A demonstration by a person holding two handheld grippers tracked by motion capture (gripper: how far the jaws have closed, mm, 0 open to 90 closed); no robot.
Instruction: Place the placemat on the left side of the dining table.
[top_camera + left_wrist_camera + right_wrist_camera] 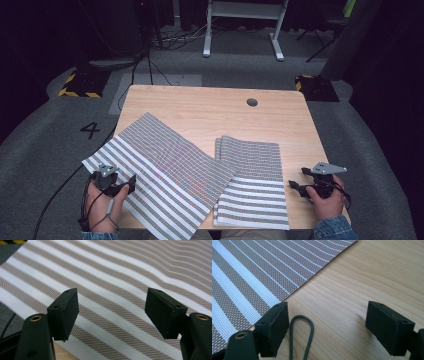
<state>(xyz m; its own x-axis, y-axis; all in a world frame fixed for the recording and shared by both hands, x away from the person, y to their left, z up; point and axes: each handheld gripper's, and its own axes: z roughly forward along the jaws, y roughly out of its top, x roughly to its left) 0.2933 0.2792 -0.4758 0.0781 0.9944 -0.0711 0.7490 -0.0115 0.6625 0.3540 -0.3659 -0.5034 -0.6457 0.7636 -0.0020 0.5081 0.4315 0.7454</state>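
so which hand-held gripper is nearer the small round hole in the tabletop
Right. The right hand-held gripper sits at the table's right edge below the hole; the left hand-held gripper is farther, over the angled striped mat.

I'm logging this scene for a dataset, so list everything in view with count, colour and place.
striped placemat: one, brown and white, spread at the table's front left, overhanging the edge
placemat stack: one, brown and white, front right, partly under the spread one
table: one, light wood, centre
cable hole: one, dark, far right of tabletop
cord loop: one, dark, on the wood
left gripper: black, jaws open
right gripper: black, jaws open
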